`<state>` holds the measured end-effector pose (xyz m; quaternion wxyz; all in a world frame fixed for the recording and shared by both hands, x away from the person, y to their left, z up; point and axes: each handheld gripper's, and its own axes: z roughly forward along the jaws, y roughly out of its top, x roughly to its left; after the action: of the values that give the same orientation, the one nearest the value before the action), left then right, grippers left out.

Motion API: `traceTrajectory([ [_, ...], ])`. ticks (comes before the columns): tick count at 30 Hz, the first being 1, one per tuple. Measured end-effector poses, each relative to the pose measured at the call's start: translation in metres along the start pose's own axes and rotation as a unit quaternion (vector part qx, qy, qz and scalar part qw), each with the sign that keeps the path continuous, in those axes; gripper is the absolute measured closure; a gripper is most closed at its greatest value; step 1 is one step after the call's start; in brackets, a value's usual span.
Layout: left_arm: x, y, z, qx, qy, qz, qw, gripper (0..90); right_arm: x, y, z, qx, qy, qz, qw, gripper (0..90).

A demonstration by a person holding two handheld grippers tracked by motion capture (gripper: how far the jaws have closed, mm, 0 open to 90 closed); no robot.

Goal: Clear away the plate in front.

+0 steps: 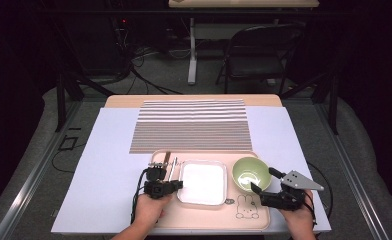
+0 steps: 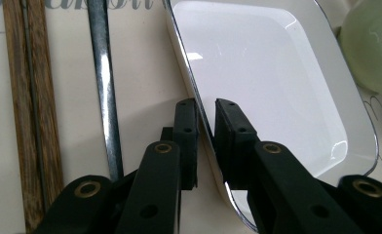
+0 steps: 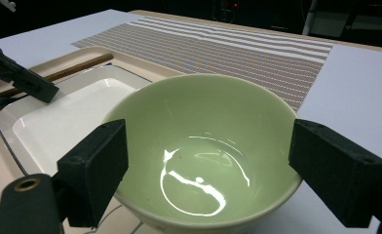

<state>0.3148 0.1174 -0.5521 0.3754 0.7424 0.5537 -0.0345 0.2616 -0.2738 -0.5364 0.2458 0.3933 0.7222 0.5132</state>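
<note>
A white square plate [image 1: 202, 182] [image 2: 267, 83] lies on a beige tray [image 1: 209, 217], with a pale green bowl [image 1: 249, 173] [image 3: 203, 161] to its right. My left gripper [image 1: 179, 184] [image 2: 206, 122] straddles the plate's left rim. Its jaws stand nearly together, and a sliver of gap shows beside the rim. My right gripper [image 1: 266, 181] [image 3: 211, 165] is open wide at the bowl's near right side, with a jaw on each flank and neither pad pressing. The left gripper [image 3: 18, 73] also appears in the right gripper view, at the plate's far edge.
Wooden chopsticks [image 1: 166, 159] [image 2: 30, 122] and a metal utensil handle [image 1: 173, 167] [image 2: 104, 87] lie on the tray left of the plate. A striped placemat [image 1: 191, 125] [image 3: 238, 44] lies beyond the tray on white paper. A folding chair [image 1: 256, 50] stands behind the table.
</note>
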Motion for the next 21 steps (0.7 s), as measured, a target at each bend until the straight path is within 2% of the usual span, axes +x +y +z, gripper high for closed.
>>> traceTrajectory([
  [4,0.001,-0.002,-0.001,-0.005,-0.005,-0.002,1.0,76.9,0.0,0.0,0.0,0.0,0.001,0.001,1.0,14.1],
  [9,0.001,-0.003,-0.002,-0.008,-0.005,0.005,0.9999,73.6,0.0,0.0,0.001,0.001,0.001,0.0,1.0,14.1],
  [17,0.005,-0.003,-0.007,-0.017,-0.012,-0.001,0.9998,69.6,0.0,0.0,0.001,0.001,0.0,0.0,1.0,14.1],
  [21,0.007,-0.001,-0.013,-0.03,-0.022,-0.006,0.9993,59.3,0.0,0.0,0.001,0.001,0.001,-0.001,1.0,14.1],
])
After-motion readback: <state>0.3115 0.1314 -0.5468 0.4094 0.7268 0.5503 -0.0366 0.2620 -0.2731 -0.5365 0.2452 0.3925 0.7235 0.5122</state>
